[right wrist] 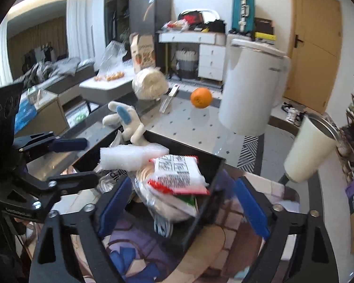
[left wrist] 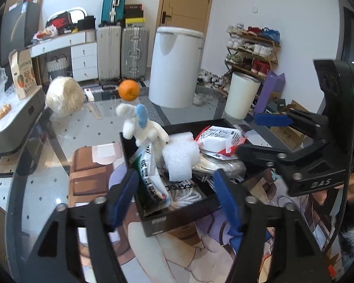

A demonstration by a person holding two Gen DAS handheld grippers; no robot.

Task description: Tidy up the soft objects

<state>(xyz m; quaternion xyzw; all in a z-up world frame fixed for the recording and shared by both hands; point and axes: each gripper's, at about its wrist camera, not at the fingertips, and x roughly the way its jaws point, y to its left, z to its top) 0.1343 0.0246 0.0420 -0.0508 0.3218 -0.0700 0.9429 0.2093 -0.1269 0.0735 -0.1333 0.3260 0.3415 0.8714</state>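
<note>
Your left gripper [left wrist: 177, 191] hangs over the near corner of the black tray [left wrist: 184, 210], jaws spread wide with nothing between the blue pads. Your right gripper [right wrist: 184, 200] is likewise released, its fingers straddling the tray's [right wrist: 200, 214] corner on your side without gripping it.

The soft things are piled in the tray: a wad of white foam wrap [left wrist: 180, 155] in the middle, a red-and-white packet [left wrist: 219, 139] lying on a stack of flat pouches, a printed bag [left wrist: 151, 176] and a coil of white cord [left wrist: 188, 195] at the near end. The plush toy [left wrist: 141, 125] (white, with a blue ear) sits on the tray's far edge, leaning outward.

Beyond the tray, on the glass table [left wrist: 94, 122], an orange [left wrist: 129, 89] and a fluffy cream ball [left wrist: 64, 96] lie well apart from it; a cream cup [left wrist: 242, 96] stands near the tray's far right.
</note>
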